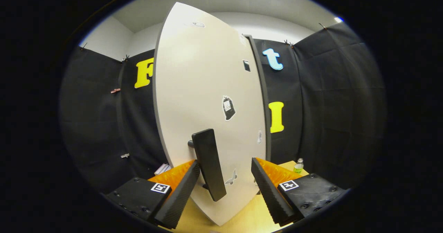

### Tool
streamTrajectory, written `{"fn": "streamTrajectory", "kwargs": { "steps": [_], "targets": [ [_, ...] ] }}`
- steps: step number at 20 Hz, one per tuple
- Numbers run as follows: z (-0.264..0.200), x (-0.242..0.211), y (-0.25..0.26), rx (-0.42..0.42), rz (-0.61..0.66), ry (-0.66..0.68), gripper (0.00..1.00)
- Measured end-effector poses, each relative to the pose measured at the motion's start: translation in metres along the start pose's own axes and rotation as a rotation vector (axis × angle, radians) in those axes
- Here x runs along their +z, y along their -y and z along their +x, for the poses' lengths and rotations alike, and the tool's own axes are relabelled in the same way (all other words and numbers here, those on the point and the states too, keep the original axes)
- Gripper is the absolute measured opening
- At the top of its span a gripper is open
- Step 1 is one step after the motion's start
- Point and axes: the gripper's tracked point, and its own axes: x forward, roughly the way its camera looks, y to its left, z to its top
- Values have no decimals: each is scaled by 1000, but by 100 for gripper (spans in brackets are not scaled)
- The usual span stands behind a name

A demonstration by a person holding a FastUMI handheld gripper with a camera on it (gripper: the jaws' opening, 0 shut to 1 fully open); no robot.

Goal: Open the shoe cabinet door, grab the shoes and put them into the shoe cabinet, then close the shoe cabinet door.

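White cabinet door (204, 98), stickers on its face, stood upright straight ahead of the claw (226, 188), resting on a pale wood surface (249, 219). Its black bar handle (208, 163) sat between the fingers, nearer the left one, whether touching it could not be told; claw was spread wide, gripping nothing. A small green bottle (298, 166) stood beyond the right finger.

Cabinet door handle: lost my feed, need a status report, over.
Gripper open, fingers either side of the black handle, left pad near it, not clamped. White cabinet door right ahead, stickers on its face. Nothing blocking; small bottle off beyond the right finger.
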Motion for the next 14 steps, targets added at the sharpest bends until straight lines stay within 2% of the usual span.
{"fn": "streamTrajectory", "kwargs": {
  "steps": [7,14],
  "targets": [
    [4,-1,-33,56,-27,15,99],
    [-4,-1,-28,62,-30,-3,99]
  ]
}}
